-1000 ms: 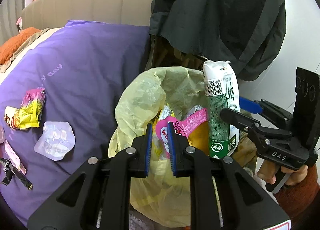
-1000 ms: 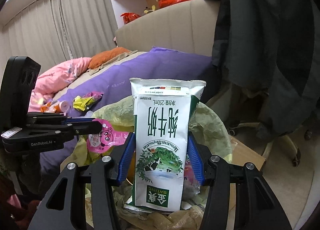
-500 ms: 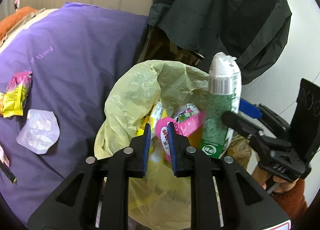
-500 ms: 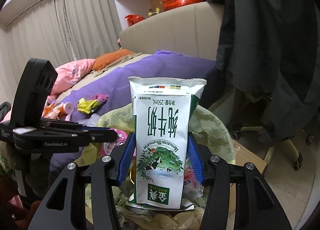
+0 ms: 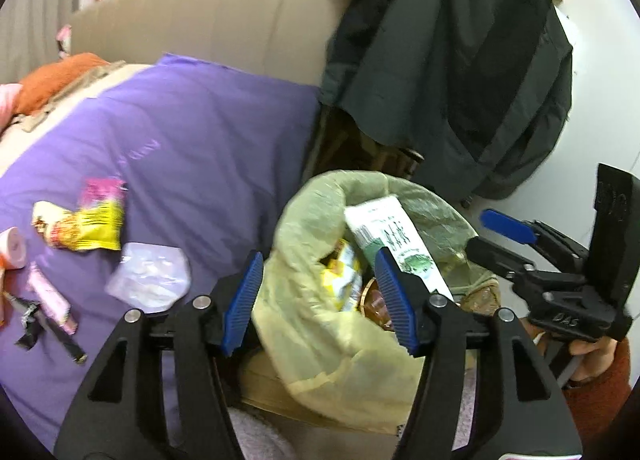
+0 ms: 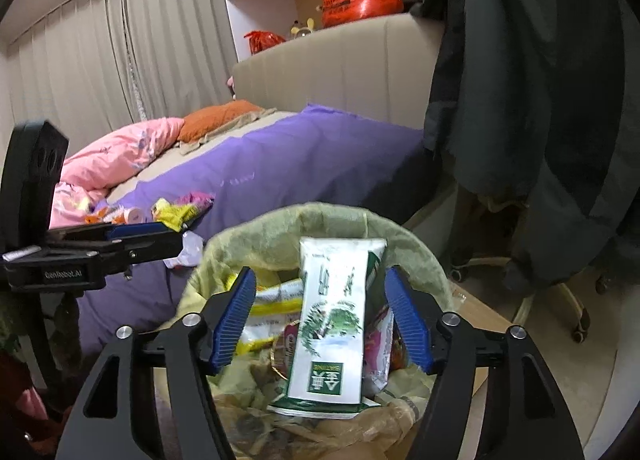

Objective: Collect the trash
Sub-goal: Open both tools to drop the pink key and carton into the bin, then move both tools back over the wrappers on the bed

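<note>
A yellow trash bag (image 5: 320, 340) stands open beside the bed; it also shows in the right wrist view (image 6: 272, 236). A green and white milk carton (image 6: 332, 324) lies loose inside it among wrappers, also seen in the left wrist view (image 5: 396, 244). My right gripper (image 6: 322, 322) is open and empty just above the carton. My left gripper (image 5: 320, 296) is open and empty over the bag's near rim. A yellow and pink wrapper (image 5: 92, 219), a clear plastic tray (image 5: 150, 278) and a pink tube (image 5: 50, 296) lie on the purple blanket (image 5: 192, 139).
A dark jacket (image 5: 460, 59) hangs over a chair behind the bag. The beige headboard (image 5: 200, 27) stands at the back. A pink duvet (image 6: 116, 155) and an orange pillow (image 6: 220, 119) lie on the bed. Chair wheels (image 6: 576, 332) sit on the floor at right.
Both grippers opened. The milk carton dropped from my right gripper into the bag. The pink wrapper left my left gripper and is out of sight in the bag.
</note>
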The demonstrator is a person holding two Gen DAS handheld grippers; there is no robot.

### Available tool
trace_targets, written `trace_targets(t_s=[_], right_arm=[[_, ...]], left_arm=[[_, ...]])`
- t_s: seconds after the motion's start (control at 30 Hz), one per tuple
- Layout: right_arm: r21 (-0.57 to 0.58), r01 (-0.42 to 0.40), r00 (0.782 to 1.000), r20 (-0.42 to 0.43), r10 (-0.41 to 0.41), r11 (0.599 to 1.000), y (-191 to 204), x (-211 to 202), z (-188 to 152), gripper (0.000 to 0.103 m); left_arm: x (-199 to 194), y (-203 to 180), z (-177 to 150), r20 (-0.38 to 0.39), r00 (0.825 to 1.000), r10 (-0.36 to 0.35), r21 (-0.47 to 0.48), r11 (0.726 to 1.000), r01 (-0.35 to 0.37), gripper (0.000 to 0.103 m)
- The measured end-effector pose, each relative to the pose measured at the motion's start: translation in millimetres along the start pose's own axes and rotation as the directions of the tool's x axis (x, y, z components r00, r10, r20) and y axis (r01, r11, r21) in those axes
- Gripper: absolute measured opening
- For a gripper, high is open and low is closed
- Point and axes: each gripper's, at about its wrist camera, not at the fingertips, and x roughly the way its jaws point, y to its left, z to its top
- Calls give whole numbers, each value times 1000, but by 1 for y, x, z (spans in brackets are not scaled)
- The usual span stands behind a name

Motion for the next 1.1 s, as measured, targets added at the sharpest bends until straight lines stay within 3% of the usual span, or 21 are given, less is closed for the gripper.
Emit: trace_targets(t_s=[0.17,0.33,0.53,0.67,0.87,1.1], right_arm=[[-52,-14,1000,-28,13,999,27,-10,10,65],[-105,-8,1000,-5,8,994,61,-21,17,65],[-101,-35,999,5,36,994,101,-20,29,65],[-124,-56,998,-3,56,991,139,-9,33,65],[-194,-75,997,-35,69,978,196,19,37,65],[-245,-79,995,-83,61,966,236,45,31,65]], left_arm=[[-27,23,-5,35,999,34,-44,999,-32,55],[-61,59,-14,63,993,97,-74,993,-93,56],[-110,116,-30,102,974,202,-131,973,-188,56],[-145,171,-45,117,953,278,-204,946,-251,56],[-182,263,-70,114,917,382,-368,873,-318,56],[-197,323,-92,104,909,405,-465,827,-315,56]])
